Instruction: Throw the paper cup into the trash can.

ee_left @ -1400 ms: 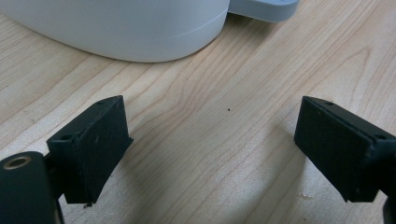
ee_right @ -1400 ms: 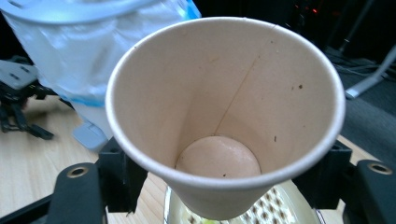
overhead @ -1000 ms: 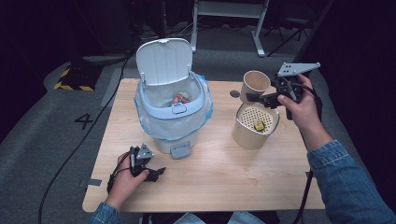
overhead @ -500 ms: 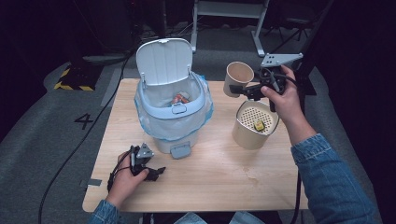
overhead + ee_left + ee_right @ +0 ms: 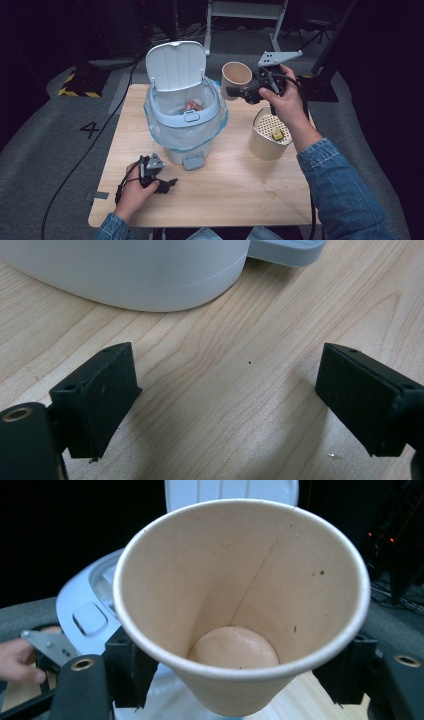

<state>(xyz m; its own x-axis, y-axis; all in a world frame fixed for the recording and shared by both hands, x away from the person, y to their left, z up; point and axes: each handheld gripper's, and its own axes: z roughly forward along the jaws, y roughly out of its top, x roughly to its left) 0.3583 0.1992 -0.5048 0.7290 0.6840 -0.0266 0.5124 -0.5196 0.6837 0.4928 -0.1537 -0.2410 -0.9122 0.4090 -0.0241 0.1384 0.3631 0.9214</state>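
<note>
My right gripper [image 5: 239,92] [image 5: 240,677] is shut on a tan paper cup [image 5: 236,76] [image 5: 240,595]. It holds the cup in the air just right of the open bin [image 5: 184,125], and in the right gripper view the cup looks empty inside. The pale blue bin has its lid [image 5: 175,65] standing up, a plastic liner, and some rubbish inside. My left gripper [image 5: 159,179] [image 5: 225,405] rests on the table in front of the bin's base [image 5: 125,270], open, with bare wood between its jaws.
A beige tub [image 5: 267,142] with a perforated insert holding a small yellow item [image 5: 277,134] stands right of the bin. The bin's foot pedal [image 5: 192,161] [image 5: 285,247] sticks out toward me. The wooden table [image 5: 240,195] ends near my forearms; dark floor and cables surround it.
My right gripper has carried the paper cup leftward, from above the beige tub toward the bin's right rim. The left gripper has stayed put.
</note>
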